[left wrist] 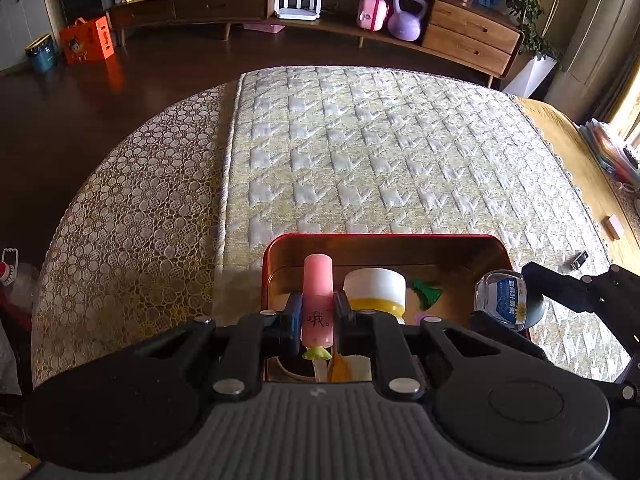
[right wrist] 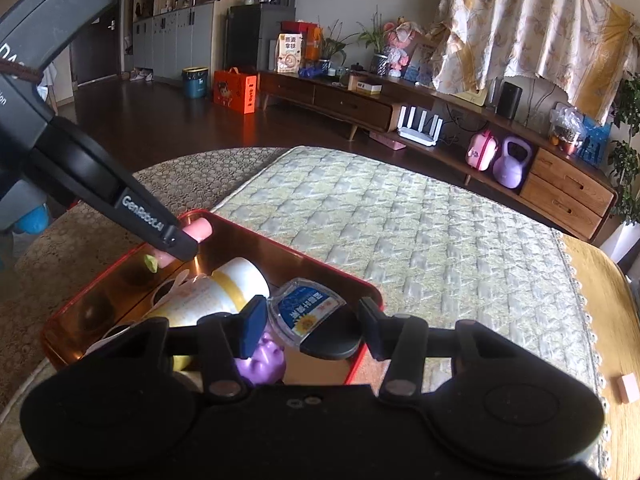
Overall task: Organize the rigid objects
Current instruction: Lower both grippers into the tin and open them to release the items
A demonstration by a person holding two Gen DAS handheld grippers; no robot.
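L gripper (left wrist: pixel 318 312): I've got it pinched tight on a pink tube (left wrist: pixel 318 300), both pads flat against its sides. Tube points fwd along the fingers, rounded end away from me, small yellow-green collar at the near end. Some dark lettering on the tube, can't read it properly. It hangs over the near-left part of the red tin (left wrist: pixel 384 237), above the floor of the tin; can't tell if it touches anything below.

R gripper (right wrist: pixel 312 328): fingers spread wide, nothing clamped. Between them sits a small clear bottle (right wrist: pixel 306 312) w/ blue label and dark cap, lying tilted at the tin's right side. L pad looks close to the bottle; R pad stands clear of it. Contact on the L side: can't tell.

Tin contents, from R wrist view: white jar w/ yellow band (right wrist: pixel 228 284) lying on its side, mid-tin, just left of the bottle. Purple toy (right wrist: pixel 262 360) low in frame, under the bottle and near the L pad. From L wrist view: green piece (left wrist: pixel 426 292) on the tin floor behind the jar, shape unclear.

Tin sits on a quilted mat (left wrist: pixel 380 152) that covers most of the table; lace-pattern cloth (left wrist: pixel 132 208) shows on the left strip.

Off the tin, well apart to the right on the table edge: small pink block (right wrist: pixel 628 388). Small dark item (left wrist: pixel 578 259) on the mat near the R gripper body, too small to ID.
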